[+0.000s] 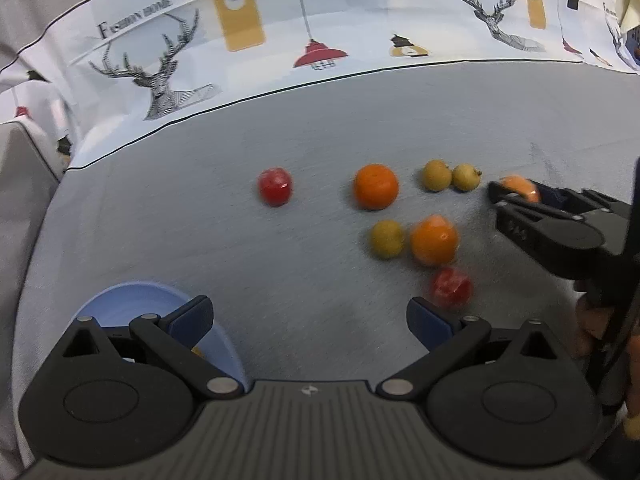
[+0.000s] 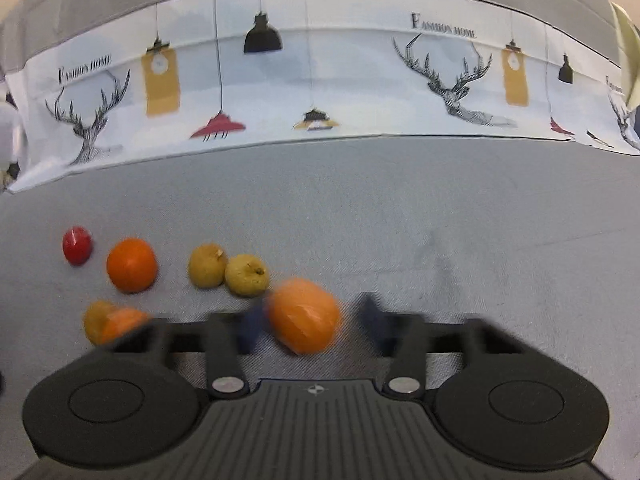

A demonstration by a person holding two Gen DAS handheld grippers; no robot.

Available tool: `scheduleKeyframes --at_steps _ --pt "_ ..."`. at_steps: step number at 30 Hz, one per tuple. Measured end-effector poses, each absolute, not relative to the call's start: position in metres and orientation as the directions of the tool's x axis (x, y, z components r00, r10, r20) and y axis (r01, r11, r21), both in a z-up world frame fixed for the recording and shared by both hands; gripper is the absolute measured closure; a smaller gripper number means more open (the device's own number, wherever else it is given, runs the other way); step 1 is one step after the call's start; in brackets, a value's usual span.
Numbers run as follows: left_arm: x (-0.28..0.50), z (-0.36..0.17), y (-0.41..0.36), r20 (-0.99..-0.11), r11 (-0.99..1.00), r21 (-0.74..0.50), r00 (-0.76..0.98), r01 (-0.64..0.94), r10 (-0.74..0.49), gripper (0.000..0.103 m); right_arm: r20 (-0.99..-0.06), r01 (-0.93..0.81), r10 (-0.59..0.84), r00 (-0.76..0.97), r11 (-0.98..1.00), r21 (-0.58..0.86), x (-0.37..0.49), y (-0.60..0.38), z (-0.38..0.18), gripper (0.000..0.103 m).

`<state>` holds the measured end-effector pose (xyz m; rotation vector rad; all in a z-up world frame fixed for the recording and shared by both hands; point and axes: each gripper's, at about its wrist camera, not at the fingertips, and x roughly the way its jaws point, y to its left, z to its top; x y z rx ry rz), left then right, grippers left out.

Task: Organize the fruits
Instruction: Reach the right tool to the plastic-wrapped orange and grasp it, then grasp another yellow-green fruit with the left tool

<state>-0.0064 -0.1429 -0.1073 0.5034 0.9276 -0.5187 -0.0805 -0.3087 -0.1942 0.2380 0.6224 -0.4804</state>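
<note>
Fruits lie loose on the grey cloth-covered table. Left wrist view: the left gripper stands wide apart and empty, above a pale blue plastic bowl; a red apple sits near its right finger. Right wrist view: the right gripper brackets a blurred orange mandarin; whether its pads press cannot be told. Step in hand: picking. Next, confirm the grip, then carry to the bowl.

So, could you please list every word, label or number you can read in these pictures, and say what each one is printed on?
"FASHION HOME": printed on the patterned cloth behind the table, beside each deer drawing; it shows several times in both views.
Raised marks on the side of the right gripper: too blurred to read.
Fruit, bowl and grey tabletop: no text.
</note>
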Motion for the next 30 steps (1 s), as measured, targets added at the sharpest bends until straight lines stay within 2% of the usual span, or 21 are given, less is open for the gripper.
scheduleKeyframes --at_steps 6,9,13,17,24,29,30 --pt "0.0 -0.115 -0.172 -0.857 0.756 0.146 0.463 0.638 -0.226 0.0 -0.609 0.67 -0.498 0.617 0.738 0.076 -0.097 -0.341 -0.198 0.066" --pt "0.004 -0.114 -0.181 -0.846 0.759 0.142 0.476 0.636 -0.24 0.0 -0.608 0.68 -0.501 0.615 0.728 0.089 -0.099 -0.345 -0.2 0.066" --pt "0.016 -0.118 -0.181 -0.84 0.779 0.179 0.506 0.601 -0.198 0.0 -0.612 0.681 -0.496 0.617 0.726 0.099 -0.101 -0.346 -0.201 0.065" --pt "0.029 -0.13 -0.177 -0.858 0.745 0.201 0.481 0.636 -0.179 0.0 -0.613 0.683 -0.494 0.616 0.722 0.105 -0.098 -0.347 -0.201 0.065" --pt "0.045 -0.158 -0.187 -0.891 0.695 0.157 0.404 0.702 -0.206 0.0 -0.615 0.686 -0.493 0.615 0.719 0.111 -0.098 -0.347 -0.2 0.065" --pt "0.042 -0.156 -0.192 -0.879 0.677 0.121 0.395 0.726 -0.266 0.001 -0.615 0.688 -0.496 0.613 0.718 0.107 -0.097 -0.346 -0.2 0.065" --pt "0.039 -0.155 -0.193 -0.872 0.672 0.119 0.4 0.731 -0.28 0.005 -0.616 0.688 -0.495 0.613 0.718 0.107 -0.097 -0.347 -0.2 0.065"
